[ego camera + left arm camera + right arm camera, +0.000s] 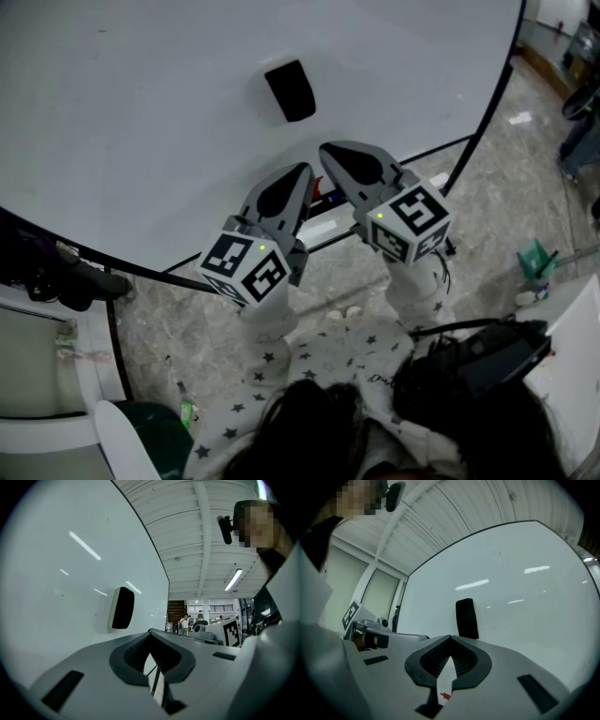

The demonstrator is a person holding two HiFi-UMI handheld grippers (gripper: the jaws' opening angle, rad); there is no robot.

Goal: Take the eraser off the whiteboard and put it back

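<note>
Eraser (291, 90) clings mid-whiteboard (141, 122). Left gripper (302, 173) and right gripper (330, 152) both pinched closed, empty, below it. Probably light, soft-faced, magnet-held; pinch its long edges.

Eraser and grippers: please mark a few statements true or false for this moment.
1. The eraser sticks on the whiteboard. True.
2. The right gripper holds the eraser. False: its jaws are shut on nothing, and it is clear of the eraser.
3. The left gripper has its jaws shut and empty. True.
4. The left gripper touches the eraser. False: it is apart from it, and in the head view it lies below it.
</note>
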